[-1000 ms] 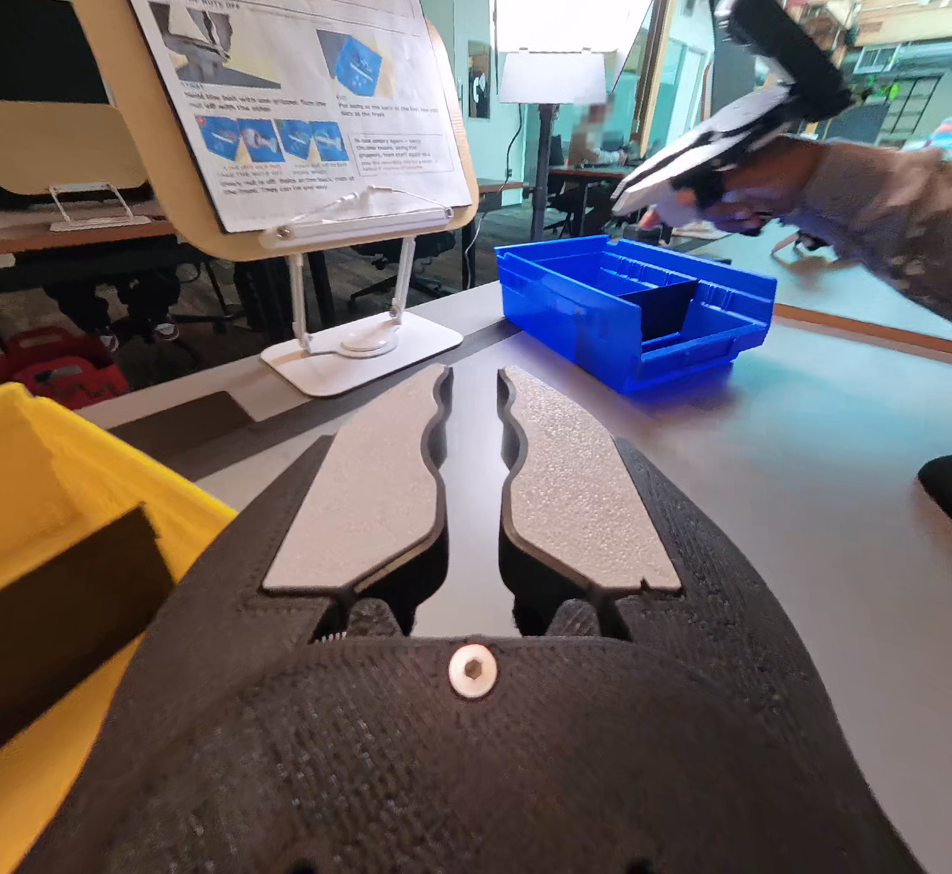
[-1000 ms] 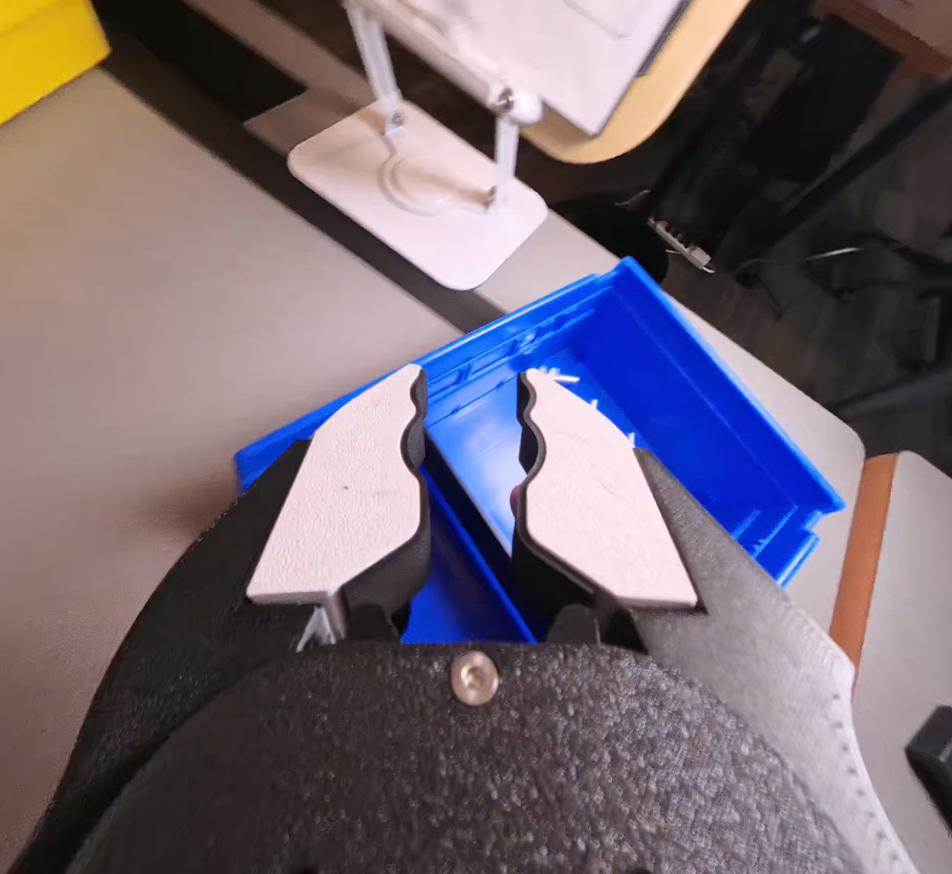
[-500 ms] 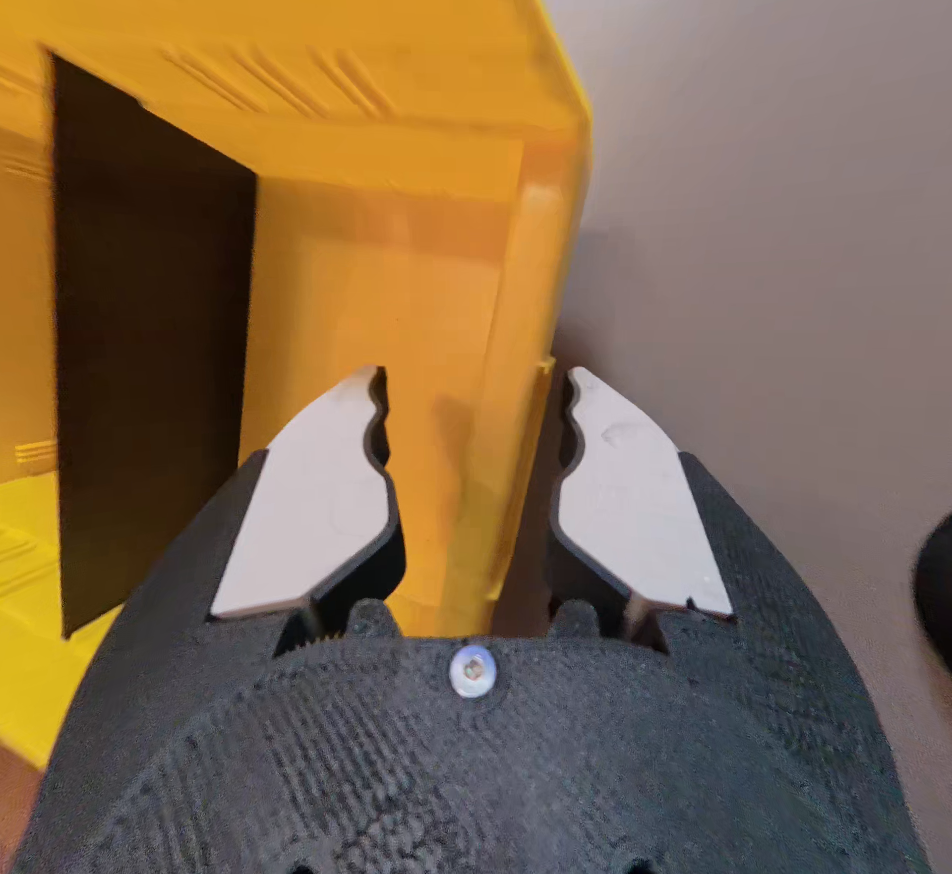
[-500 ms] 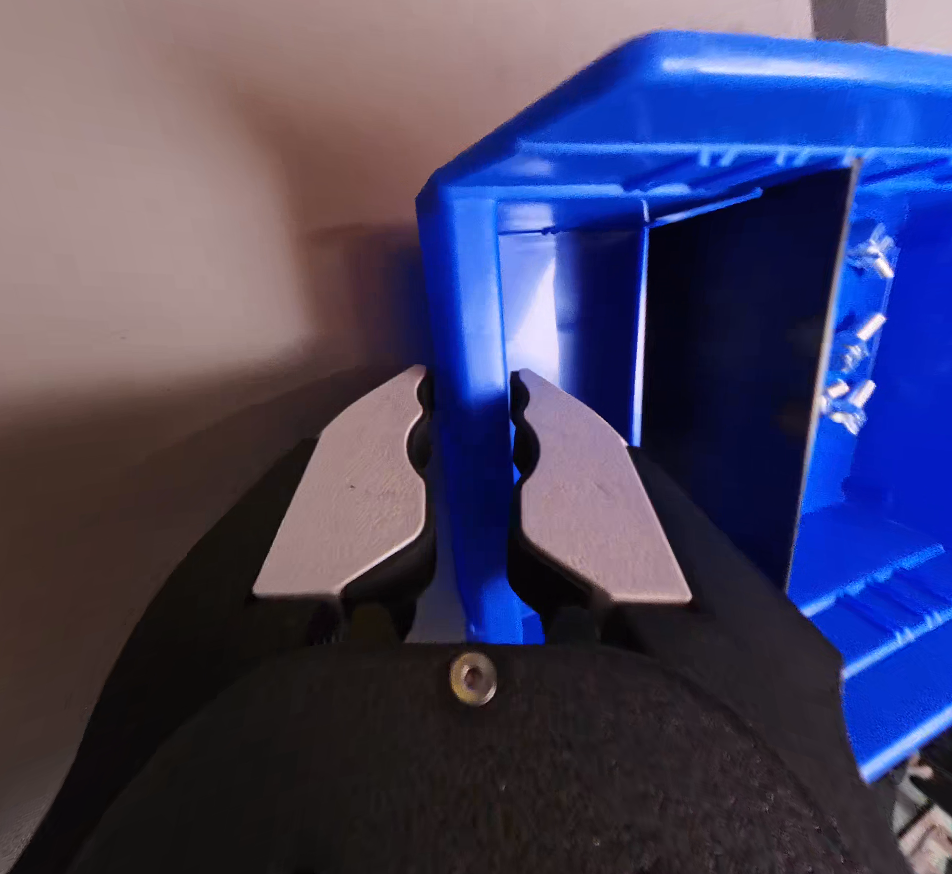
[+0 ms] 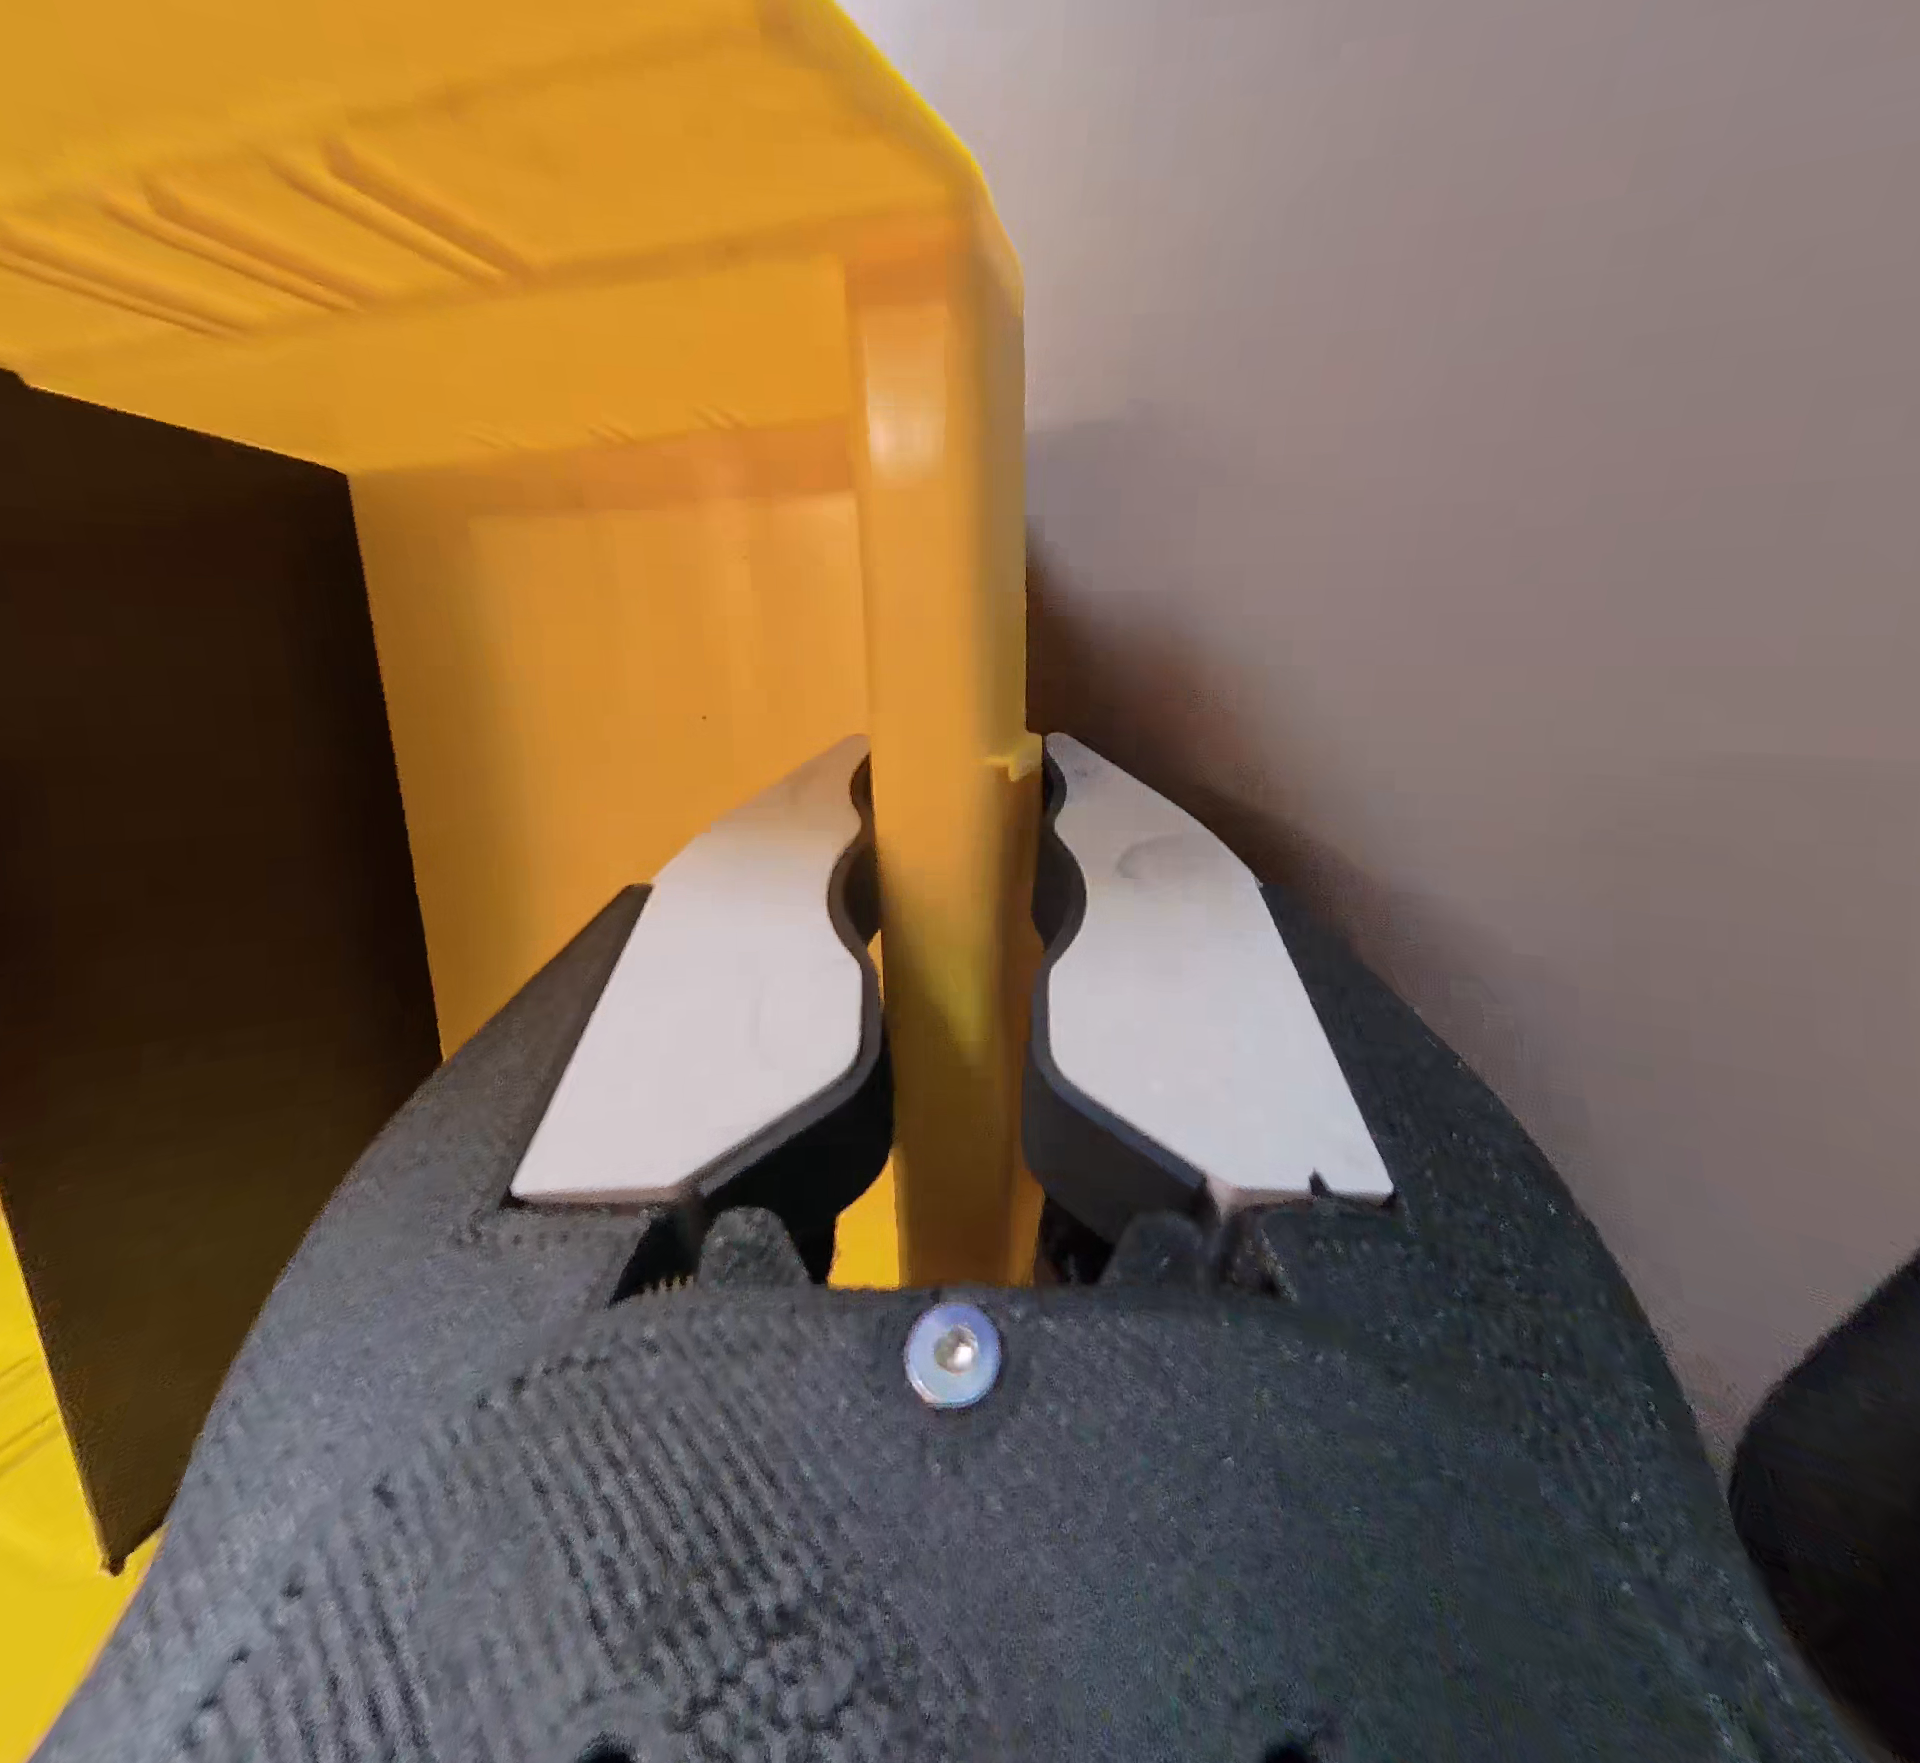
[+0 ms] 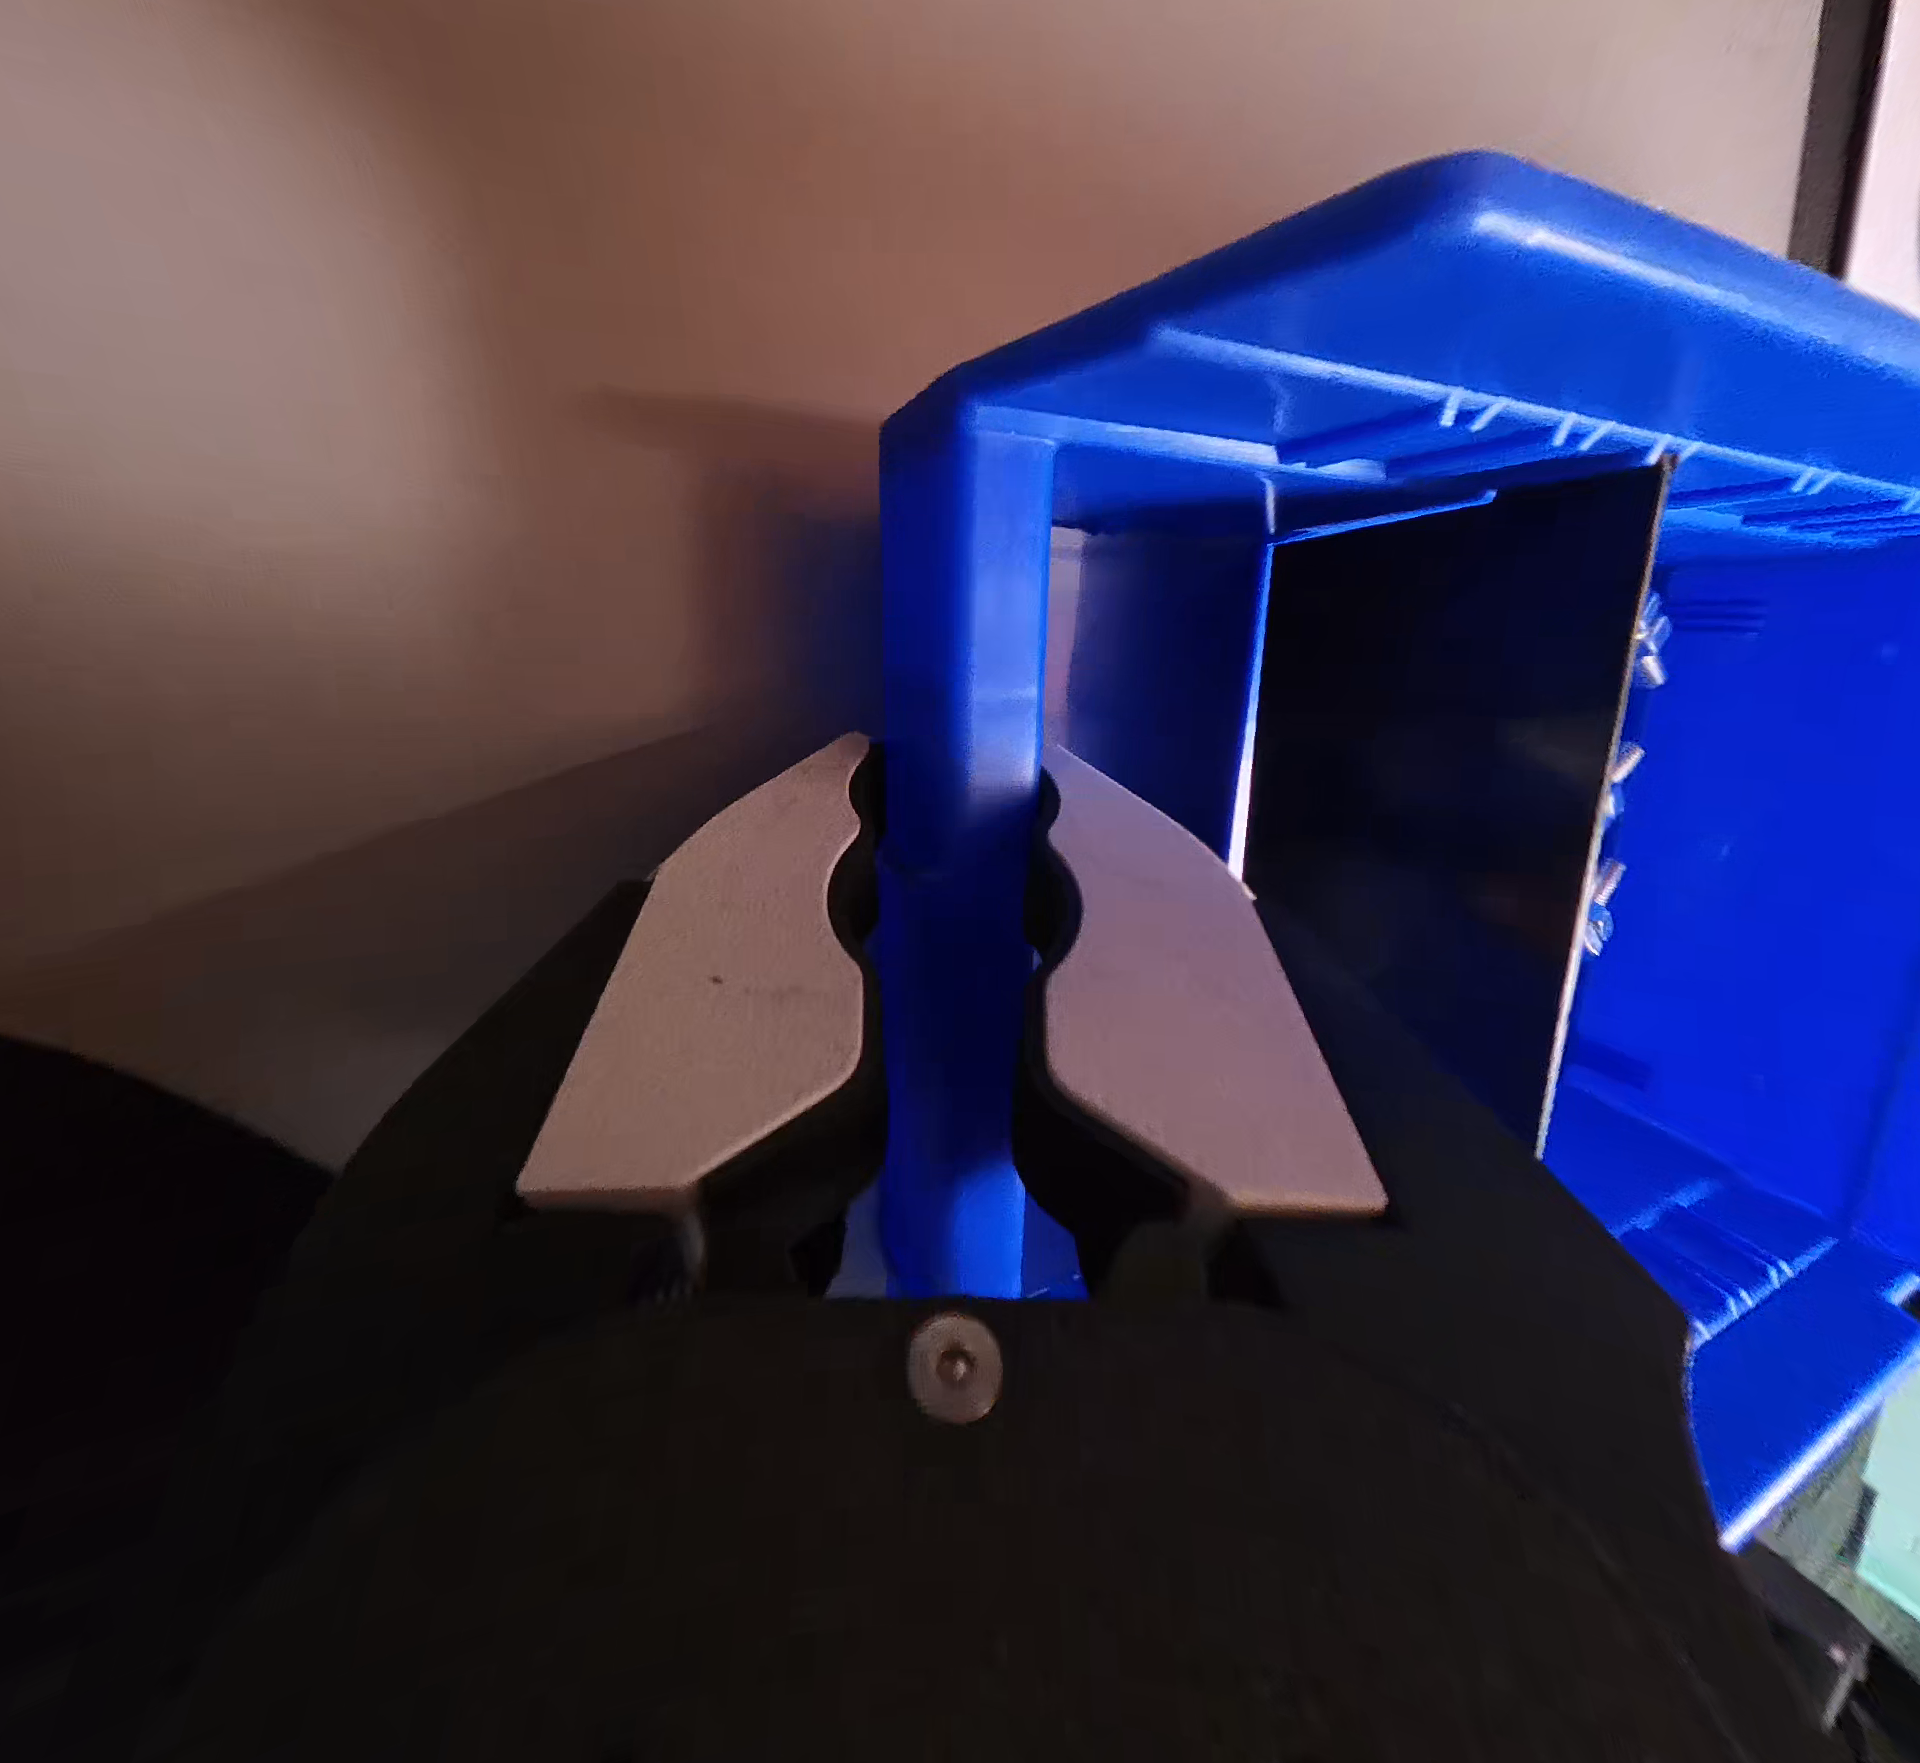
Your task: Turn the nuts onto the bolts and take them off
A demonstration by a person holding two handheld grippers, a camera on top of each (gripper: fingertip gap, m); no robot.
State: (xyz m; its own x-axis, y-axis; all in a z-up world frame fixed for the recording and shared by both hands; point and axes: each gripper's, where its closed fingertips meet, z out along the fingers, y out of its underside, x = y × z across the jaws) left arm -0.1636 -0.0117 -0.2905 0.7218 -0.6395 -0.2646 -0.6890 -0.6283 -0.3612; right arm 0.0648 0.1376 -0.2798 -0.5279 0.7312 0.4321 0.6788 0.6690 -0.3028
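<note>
Small silver bolts, right of the jaws, could be spilled if the blue plastic bin, pinched by the right gripper, tilts; the yellow plastic bin, pinched by the left gripper, may slip.

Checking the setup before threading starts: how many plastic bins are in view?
2. The yellow bin, its wall clamped in the left claw, and the blue bin, clamped in the right claw. Others may lie outside view.

I am seeing the left gripper showing pale grey plates with wavy black inner edges on a coarse black printed body with one silver screw; the right gripper is showing the same build.
</note>
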